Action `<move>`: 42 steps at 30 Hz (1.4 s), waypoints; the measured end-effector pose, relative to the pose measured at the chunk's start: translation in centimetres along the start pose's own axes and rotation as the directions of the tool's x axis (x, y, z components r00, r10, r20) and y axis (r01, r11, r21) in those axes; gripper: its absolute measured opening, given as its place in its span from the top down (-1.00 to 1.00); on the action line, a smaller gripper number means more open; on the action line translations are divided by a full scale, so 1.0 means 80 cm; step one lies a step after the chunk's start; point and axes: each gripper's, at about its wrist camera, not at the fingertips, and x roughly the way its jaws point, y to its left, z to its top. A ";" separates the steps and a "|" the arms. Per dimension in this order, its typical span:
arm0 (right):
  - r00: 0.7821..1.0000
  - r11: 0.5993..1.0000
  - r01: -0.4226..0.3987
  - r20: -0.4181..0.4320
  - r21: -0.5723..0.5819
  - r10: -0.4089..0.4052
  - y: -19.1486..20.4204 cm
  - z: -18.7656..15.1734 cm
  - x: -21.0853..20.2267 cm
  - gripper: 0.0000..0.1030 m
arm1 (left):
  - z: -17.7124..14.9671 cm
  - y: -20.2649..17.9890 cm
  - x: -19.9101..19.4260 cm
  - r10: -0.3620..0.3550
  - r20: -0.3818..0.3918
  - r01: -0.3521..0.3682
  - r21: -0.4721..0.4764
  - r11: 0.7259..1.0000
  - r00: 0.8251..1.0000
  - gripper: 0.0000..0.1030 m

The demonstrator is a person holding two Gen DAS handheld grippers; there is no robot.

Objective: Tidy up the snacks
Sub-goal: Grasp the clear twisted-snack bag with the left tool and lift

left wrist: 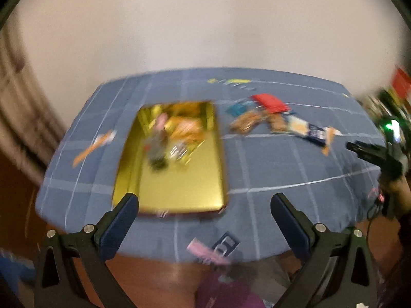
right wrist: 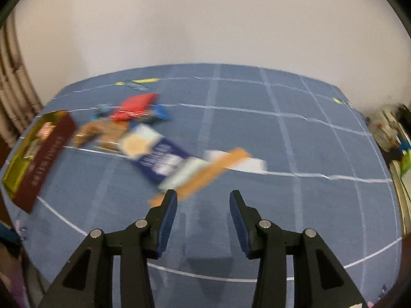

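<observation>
— Snacks [right wrist: 143, 138] lay in a pile on the table [right wrist: 257, 133]. How should they be picked up?

— One at a time, by a flat edge. Both the left hand-held gripper [left wrist: 204, 205] and the right hand-held gripper [right wrist: 203, 200] were open and empty.

— And the box [left wrist: 179, 190]?

— Gold inside. It had some snacks at the far end.

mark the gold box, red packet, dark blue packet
gold box [left wrist: 179, 179], left wrist view, bare floor.
red packet [right wrist: 136, 106], right wrist view, middle of wrapper.
dark blue packet [right wrist: 160, 160], right wrist view, printed blue face.

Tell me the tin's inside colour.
Shiny gold inside the tin; the left wrist view shows it best.
</observation>
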 end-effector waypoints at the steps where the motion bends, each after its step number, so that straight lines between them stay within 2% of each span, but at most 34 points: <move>1: 1.000 1.000 0.009 -0.005 0.010 -0.009 -0.012 -0.002 0.005 0.12 | 0.011 -0.011 0.002 -0.006 0.014 0.005 0.051 0.999 1.000 -0.98; 3: 1.000 0.999 0.015 -0.015 0.032 -0.015 -0.031 -0.007 0.012 0.12 | 0.034 -0.029 0.012 -0.038 0.013 0.036 0.135 0.990 0.999 -0.98; 6: 1.000 0.997 0.000 -0.022 0.072 0.002 -0.049 -0.014 0.024 0.12 | 0.079 -0.062 0.051 -0.077 -0.033 0.082 0.243 0.966 0.997 -0.98; 10: 0.999 0.995 -0.031 0.012 0.096 0.030 -0.055 -0.021 0.029 0.03 | 0.118 -0.094 0.107 -0.149 -0.133 0.183 0.304 0.935 0.980 -0.96; 12: 0.999 0.994 -0.044 0.026 0.103 0.041 -0.057 -0.022 0.027 -0.03 | 0.130 -0.105 0.137 -0.159 -0.172 0.209 0.334 0.919 0.972 -0.82; 13: 0.999 0.994 -0.048 0.029 0.103 0.045 -0.055 -0.022 0.026 -0.04 | 0.134 -0.108 0.152 -0.168 -0.205 0.232 0.342 0.911 0.964 -0.66; 14: 0.998 0.993 -0.052 0.033 0.102 0.049 -0.054 -0.022 0.026 -0.06 | 0.140 -0.111 0.172 -0.171 -0.245 0.250 0.341 0.906 0.954 -0.45; 16: 0.997 0.992 -0.069 0.043 0.109 0.064 -0.054 -0.022 0.026 -0.11 | 0.149 -0.116 0.203 -0.170 -0.299 0.268 0.330 0.905 0.939 -0.33; 18: 0.996 0.991 -0.079 0.054 0.110 0.074 -0.052 -0.024 0.025 -0.20 | 0.156 -0.118 0.232 -0.164 -0.341 0.279 0.323 0.904 0.926 -0.33; 21: 0.995 0.992 -0.082 0.060 0.097 0.077 -0.049 -0.024 0.024 -0.28 | 0.161 -0.119 0.269 -0.183 -0.422 0.333 0.314 0.889 0.888 -0.33; 25: 0.992 0.987 -0.109 0.071 0.116 0.101 -0.053 -0.024 0.024 -0.30 | 0.162 -0.116 0.300 -0.133 -0.454 0.302 0.322 0.897 0.881 -0.32; 28: 0.990 0.983 -0.127 0.076 0.131 0.118 -0.057 -0.024 0.024 -0.31 | 0.165 -0.111 0.315 -0.174 -0.488 0.330 0.255 0.909 0.856 -0.26; 29: 0.989 0.982 -0.133 0.077 0.132 0.124 -0.057 -0.024 0.024 -0.34 | 0.165 -0.111 0.319 -0.168 -0.490 0.324 0.254 0.911 0.856 -0.24; 31: 0.989 0.982 -0.135 0.078 0.131 0.126 -0.056 -0.024 0.025 -0.35 | 0.162 -0.114 0.328 -0.136 -0.504 0.304 0.267 0.914 0.853 0.02; 32: 0.989 0.983 -0.134 0.078 0.129 0.125 -0.055 -0.023 0.025 -0.36 | 0.158 -0.116 0.332 -0.125 -0.513 0.297 0.270 0.916 0.849 0.06; 34: 0.989 0.983 -0.136 0.078 0.126 0.127 -0.055 -0.023 0.026 -0.38 | 0.157 -0.118 0.327 -0.133 -0.493 0.294 0.264 0.919 0.860 0.27; 37: 0.988 0.982 -0.139 0.079 0.126 0.130 -0.055 -0.024 0.026 -0.40 | 0.140 -0.123 0.308 -0.097 -0.460 0.235 0.254 0.938 0.883 0.31; 38: 0.988 0.982 -0.139 0.079 0.126 0.130 -0.055 -0.024 0.026 -0.40 | 0.134 -0.124 0.301 -0.100 -0.456 0.225 0.230 0.947 0.884 0.31; 39: 0.988 0.982 -0.139 0.079 0.125 0.130 -0.055 -0.024 0.027 -0.40 | 0.126 -0.124 0.288 -0.122 -0.450 0.224 0.180 0.958 0.885 0.31; 41: 0.988 0.981 -0.144 0.079 0.127 0.135 -0.056 -0.023 0.027 -0.40 | 0.106 -0.122 0.252 -0.158 -0.415 0.212 0.087 0.973 0.896 0.31; 42: 0.987 0.980 -0.150 0.080 0.131 0.140 -0.057 -0.024 0.027 -0.40 | 0.093 -0.124 0.232 -0.191 -0.408 0.228 0.044 0.973 0.893 0.31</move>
